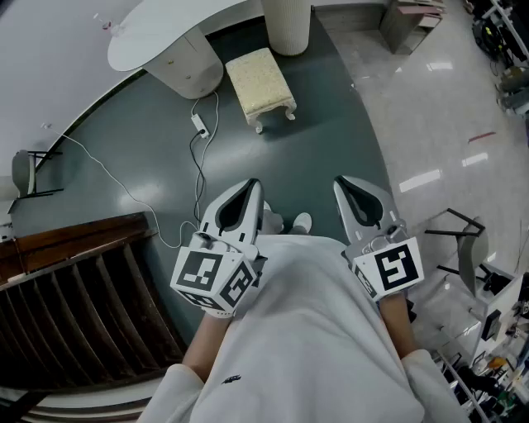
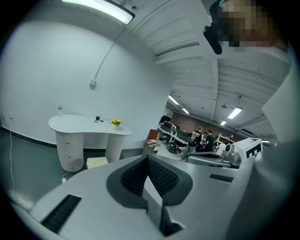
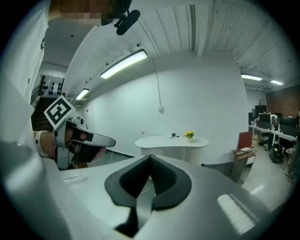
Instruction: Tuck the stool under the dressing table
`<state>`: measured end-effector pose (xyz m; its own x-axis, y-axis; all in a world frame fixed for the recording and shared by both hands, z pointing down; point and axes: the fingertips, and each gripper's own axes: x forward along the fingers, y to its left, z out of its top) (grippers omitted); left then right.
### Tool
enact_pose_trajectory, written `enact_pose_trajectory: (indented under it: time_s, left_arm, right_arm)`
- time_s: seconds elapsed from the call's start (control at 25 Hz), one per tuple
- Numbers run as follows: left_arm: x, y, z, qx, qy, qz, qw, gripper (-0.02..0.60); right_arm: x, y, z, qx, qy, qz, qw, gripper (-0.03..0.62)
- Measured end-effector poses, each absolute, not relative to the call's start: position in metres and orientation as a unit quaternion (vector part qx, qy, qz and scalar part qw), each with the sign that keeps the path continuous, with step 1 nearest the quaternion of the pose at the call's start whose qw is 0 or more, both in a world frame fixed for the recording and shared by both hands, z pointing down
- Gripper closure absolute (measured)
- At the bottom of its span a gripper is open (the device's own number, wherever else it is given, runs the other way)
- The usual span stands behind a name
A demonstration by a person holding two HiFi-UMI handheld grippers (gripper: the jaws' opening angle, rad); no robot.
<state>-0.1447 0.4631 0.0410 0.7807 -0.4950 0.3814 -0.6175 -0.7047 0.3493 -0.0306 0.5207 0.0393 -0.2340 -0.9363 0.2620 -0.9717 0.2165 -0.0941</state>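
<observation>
The cream cushioned stool (image 1: 260, 85) stands on the dark green floor, out in front of the white dressing table (image 1: 157, 31) and between its drum pedestal (image 1: 188, 73) and ribbed leg (image 1: 287, 25). Both grippers hover near my body, well short of the stool. My left gripper (image 1: 251, 184) is shut and empty, and so is my right gripper (image 1: 341, 182). The left gripper view shows the stool (image 2: 97, 162) beside the table (image 2: 89, 124), past the shut gripper (image 2: 148, 157). In the right gripper view the table (image 3: 171, 140) stands beyond the shut gripper (image 3: 150, 157); the stool is hidden there.
A white power strip and cable (image 1: 199, 124) lie on the floor between me and the stool. A dark wooden slatted frame (image 1: 74, 289) is at lower left. Black metal stands (image 1: 461, 241) sit on the glossy floor at right. People (image 2: 201, 137) stand far off.
</observation>
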Motion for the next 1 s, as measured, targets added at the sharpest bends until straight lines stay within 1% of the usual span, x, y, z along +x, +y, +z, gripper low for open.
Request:
enact_pose_trajectory:
  time_s: [0.28, 0.48, 0.76, 1.0]
  left_arm:
    - [-0.144, 0.476, 0.04, 0.913, -0.313, 0.119, 0.232, 0.572]
    - [-0.136, 0.488, 0.04, 0.916, -0.31, 0.118, 0.226, 0.572]
    - [-0.138, 0.497, 0.039, 0.913, -0.32, 0.119, 0.224, 0.572]
    - [-0.144, 0.492, 0.041, 0.908, -0.33, 0.117, 0.233, 0.572]
  right_arm:
    - [-0.03, 0.537, 0.033, 0.611, -0.782, 0.105, 0.069, 0.583]
    - [-0.019, 0.55, 0.024, 0.626, -0.771, 0.114, 0.026, 0.583]
    - [-0.013, 0.563, 0.034, 0.616, -0.779, 0.112, 0.039, 0.583]
    - [-0.017, 0.555, 0.029, 0.597, -0.794, 0.107, 0.033, 0.583]
